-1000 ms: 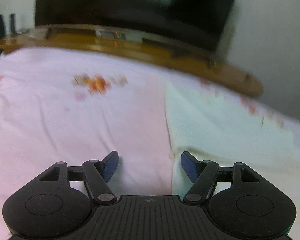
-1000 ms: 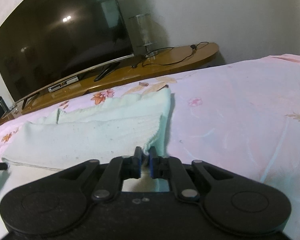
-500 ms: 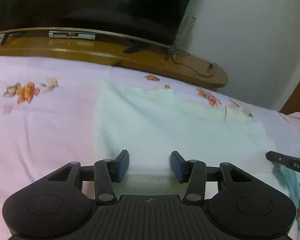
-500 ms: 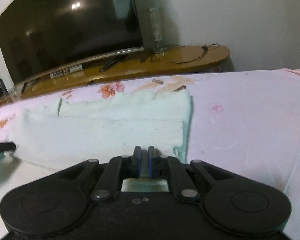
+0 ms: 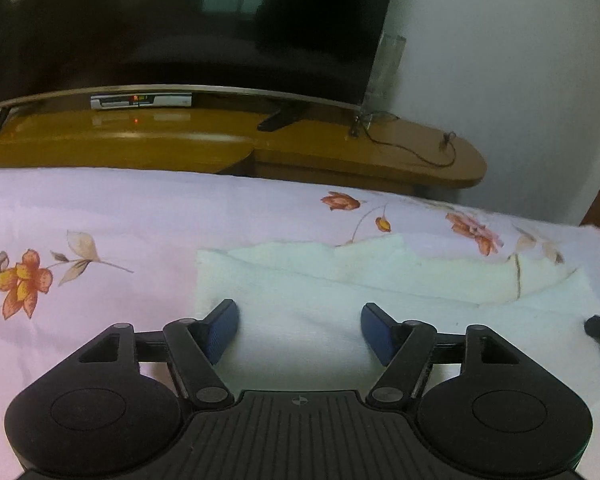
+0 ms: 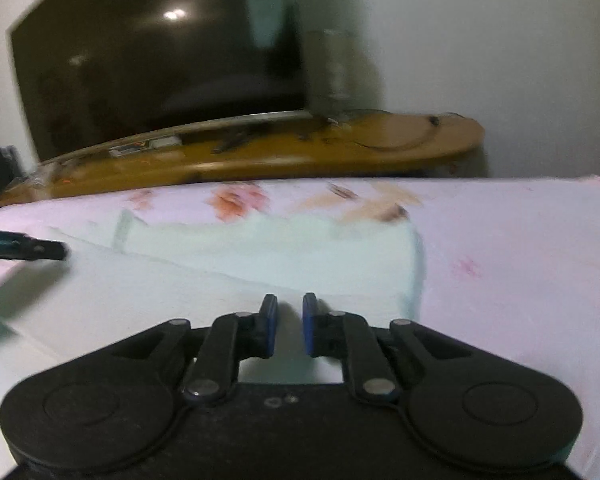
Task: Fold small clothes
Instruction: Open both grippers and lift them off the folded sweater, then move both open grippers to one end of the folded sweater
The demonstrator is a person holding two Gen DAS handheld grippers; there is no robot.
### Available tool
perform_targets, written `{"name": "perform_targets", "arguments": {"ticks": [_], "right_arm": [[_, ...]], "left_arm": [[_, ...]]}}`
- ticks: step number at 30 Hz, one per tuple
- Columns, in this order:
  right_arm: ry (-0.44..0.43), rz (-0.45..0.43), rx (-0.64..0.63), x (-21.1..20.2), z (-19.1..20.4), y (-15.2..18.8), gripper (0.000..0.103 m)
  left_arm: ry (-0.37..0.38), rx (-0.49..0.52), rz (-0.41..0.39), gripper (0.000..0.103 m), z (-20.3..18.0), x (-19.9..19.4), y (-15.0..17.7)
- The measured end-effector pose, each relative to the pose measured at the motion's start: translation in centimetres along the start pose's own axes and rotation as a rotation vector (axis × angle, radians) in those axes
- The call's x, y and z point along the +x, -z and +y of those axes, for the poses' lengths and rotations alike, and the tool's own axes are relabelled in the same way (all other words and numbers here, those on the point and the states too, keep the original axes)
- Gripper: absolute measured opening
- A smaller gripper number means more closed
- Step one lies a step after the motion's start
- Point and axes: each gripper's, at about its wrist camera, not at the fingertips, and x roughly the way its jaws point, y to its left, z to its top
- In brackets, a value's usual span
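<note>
two grippers work over one pale garment (image 5: 340,292) on a bed (image 5: 100,216) with a pink flowered sheet, and the garment serves as the landmark for everything else. beyond its far edge runs a long wooden stand (image 5: 300,148), and on that stand sits a big dark tv (image 5: 180,20); neither matters to the fold.

the garment lies flat and looks already doubled: a band of its far edge is turned over toward the near side, showing as a raised strip across the cloth. its left edge sits just beyond the left gripper's left pad, its right edge drops off close beyond the right gripper.

the left gripper (image 5: 298,332) hovers over the garment's near left part, jaws wide apart and opening at this moment, with only flat cloth seen between the pads and nothing pinched. that spread likely readies it to take the near edge or corner.

the right gripper (image 6: 286,326) sits over the near right part, jaws nearly together with a narrow gap, opening slightly; no cloth is visibly caught between them. i judge the next fold is being set up, each tool at its own end so the cloth lifts evenly.
</note>
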Motion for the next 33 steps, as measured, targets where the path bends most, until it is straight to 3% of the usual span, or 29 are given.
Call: {"name": "perform_targets", "arguments": {"ticks": [3, 5, 8, 11, 13, 17, 19, 23, 26, 27, 29, 33], "right_arm": [[0.005, -0.01, 0.023, -0.7, -0.7, -0.2, 0.012], [-0.01, -0.037, 0.003, -1.3, -0.4, -0.3, 0.019], [0.051, 0.019, -0.037, -0.2, -0.2, -0.1, 0.015], [0.055, -0.005, -0.012, -1.1, -0.2, -0.5, 0.017], [0.035, -0.052, -0.025, -2.1, 0.2, -0.8, 0.018], [0.059, -0.027, -0.021, -1.1, 0.4, -0.8, 0.016], [0.106, 0.012, -0.016, 0.0, -0.1, -0.6, 0.016], [0.102, -0.04, 0.023, -2.0, -0.7, -0.9, 0.02], [0.027, -0.066, -0.018, -3.8, -0.1, -0.4, 0.02], [-0.004, -0.048, -0.045, -3.8, 0.2, 0.2, 0.02], [-0.05, 0.024, -0.056, -3.1, 0.0, 1.2, 0.024], [0.015, 0.021, -0.03, -4.2, -1.2, 1.5, 0.021]], "left_arm": [[-0.019, -0.005, -0.031, 0.069, 0.0, -1.3, 0.0], [-0.046, 0.06, 0.02, 0.07, -0.6, -0.7, 0.7], [-0.061, 0.098, -0.002, 0.072, -1.0, -1.2, 1.1], [-0.058, 0.09, -0.087, 0.072, -0.9, -2.7, 0.3], [-0.035, 0.078, -0.104, 0.072, -0.7, -2.5, -0.7], [-0.003, -0.009, 0.022, 0.075, 0.9, 0.7, -1.1], [-0.005, 0.004, 0.0, 0.075, 1.0, 0.2, -0.6], [-0.03, 0.04, -0.062, 0.075, 0.2, -3.7, 0.4], [-0.057, 0.067, -0.013, 0.075, 0.0, -3.8, 2.2], [-0.055, 0.061, 0.017, 0.076, 0.3, -3.4, 2.9], [-0.046, 0.042, -0.01, 0.079, 1.2, -4.0, 3.8], [-0.103, 0.042, 0.005, 0.087, 2.1, -6.2, 5.0]]}}
